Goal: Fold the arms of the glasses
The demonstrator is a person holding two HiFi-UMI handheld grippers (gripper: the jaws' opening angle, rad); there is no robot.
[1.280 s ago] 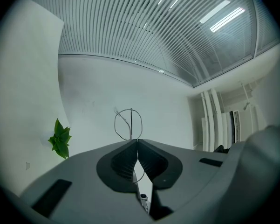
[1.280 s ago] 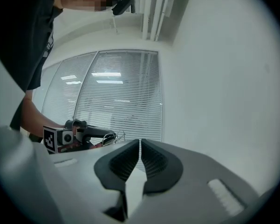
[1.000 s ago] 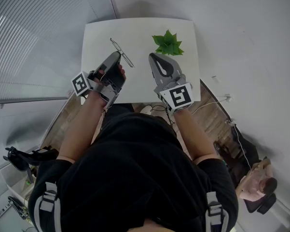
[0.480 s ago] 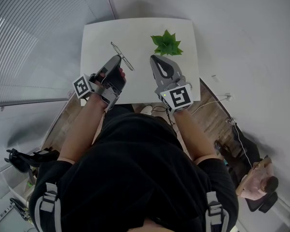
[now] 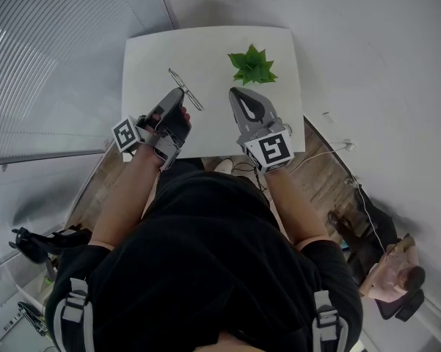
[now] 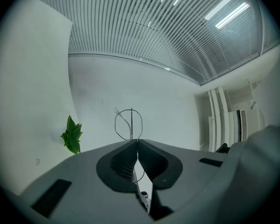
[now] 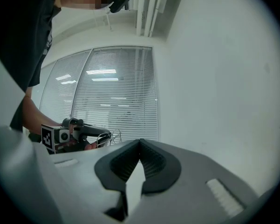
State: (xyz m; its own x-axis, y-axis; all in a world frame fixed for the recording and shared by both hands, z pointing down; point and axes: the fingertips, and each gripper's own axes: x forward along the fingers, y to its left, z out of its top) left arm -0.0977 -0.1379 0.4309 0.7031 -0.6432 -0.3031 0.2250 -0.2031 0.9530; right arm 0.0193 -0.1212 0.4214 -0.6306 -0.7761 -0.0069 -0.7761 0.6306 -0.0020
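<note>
Thin wire-framed glasses (image 5: 185,89) stick out from the tip of my left gripper (image 5: 178,94), over the white table (image 5: 150,57). In the left gripper view the jaws are closed on the frame's wire, and one round lens ring (image 6: 129,124) stands up just past the left gripper (image 6: 136,141). My right gripper (image 5: 235,92) is to the right of the glasses, apart from them and shut with nothing in it. The right gripper view shows the right gripper (image 7: 140,141) with jaws closed, and beyond it the left gripper (image 7: 79,133) holding the glasses (image 7: 109,136).
A small green plant (image 5: 253,66) stands on the table's far right part, just beyond my right gripper, and the plant (image 6: 72,135) shows at the left of the left gripper view. Window blinds (image 5: 51,57) run along the left. The table's near edge (image 5: 205,155) is under my wrists.
</note>
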